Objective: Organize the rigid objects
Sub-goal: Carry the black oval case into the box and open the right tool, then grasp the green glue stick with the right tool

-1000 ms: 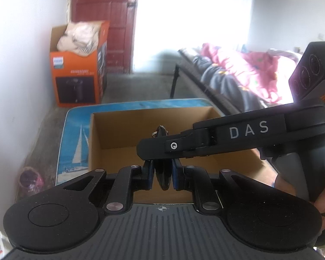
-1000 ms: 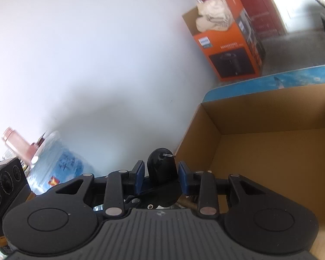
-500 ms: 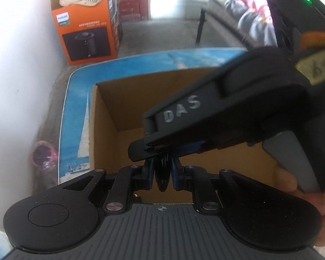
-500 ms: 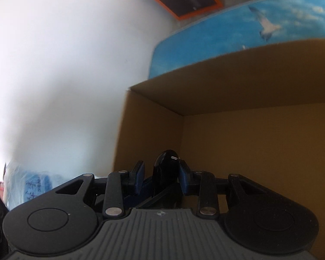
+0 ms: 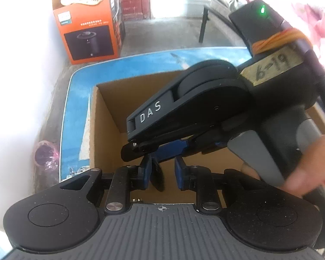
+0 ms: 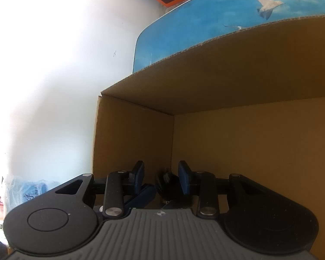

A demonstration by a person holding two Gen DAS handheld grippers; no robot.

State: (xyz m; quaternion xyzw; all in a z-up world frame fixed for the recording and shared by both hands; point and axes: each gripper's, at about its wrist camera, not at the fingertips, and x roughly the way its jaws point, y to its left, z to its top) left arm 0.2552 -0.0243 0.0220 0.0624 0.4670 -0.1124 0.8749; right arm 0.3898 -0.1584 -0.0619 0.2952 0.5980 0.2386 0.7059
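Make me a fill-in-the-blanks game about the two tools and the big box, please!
1. Both tools hang over a brown ____ box.
2. The small black object sits between the left tool's ____ pads, which are spread apart.
3. The white letters on the right tool read ____.
4. The box stands on a ____ table with a bird printed on it.

Missing words: cardboard; blue; DAS; blue

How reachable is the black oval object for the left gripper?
Probably yes: the black oval object sits between the pads of the open left gripper, though the right gripper crowds it from above.
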